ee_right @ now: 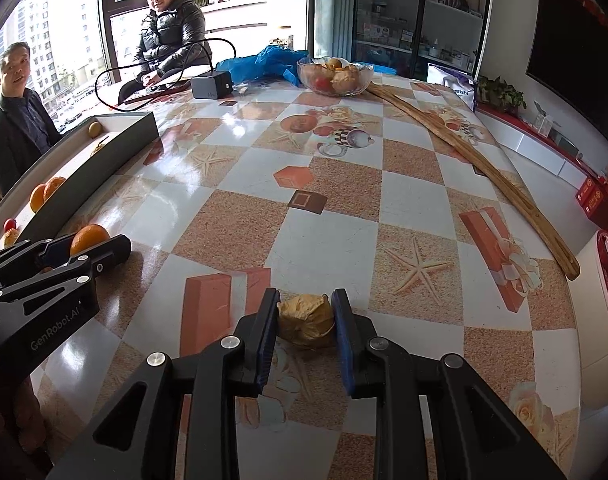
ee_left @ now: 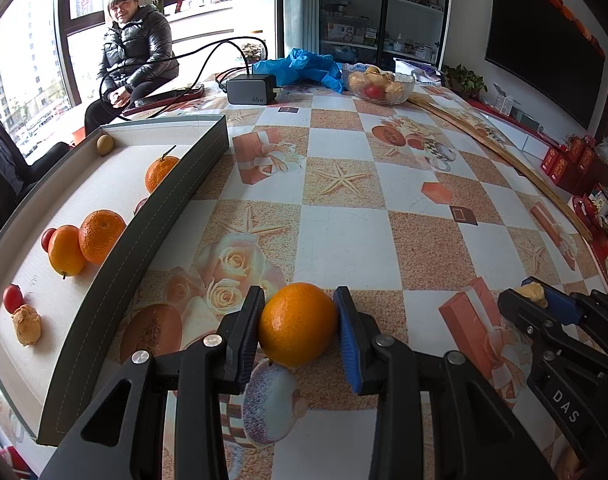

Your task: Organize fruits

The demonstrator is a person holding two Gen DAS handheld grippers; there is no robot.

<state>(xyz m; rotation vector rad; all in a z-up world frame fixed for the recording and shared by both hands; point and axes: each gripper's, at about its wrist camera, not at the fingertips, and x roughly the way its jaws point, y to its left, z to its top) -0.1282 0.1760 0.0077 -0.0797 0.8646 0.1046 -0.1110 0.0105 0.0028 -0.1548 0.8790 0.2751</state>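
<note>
Left gripper (ee_left: 298, 326) pinching an orange (ee_left: 298, 324) between its jaws, low over the patterned surface (ee_left: 343, 216), just right of the tray (ee_left: 172, 216). Right gripper (ee_right: 305, 322) clamped on a tan, wrinkled fruit (ee_right: 307, 321), also low over the surface and well clear of the tray. Whether either fruit touches the surface: cannot tell.

Partly done, by the look of it. Already lying in the tray: several oranges (ee_left: 100, 236), a couple of small red fruits (ee_left: 12, 298), one tan lumpy fruit (ee_left: 26, 325), a small brownish one (ee_left: 105, 144) in the far corner. Left to do: both gripped fruits into the tray, then probably whatever remains in the glass bowl (ee_left: 379, 84) at the far end.
</note>
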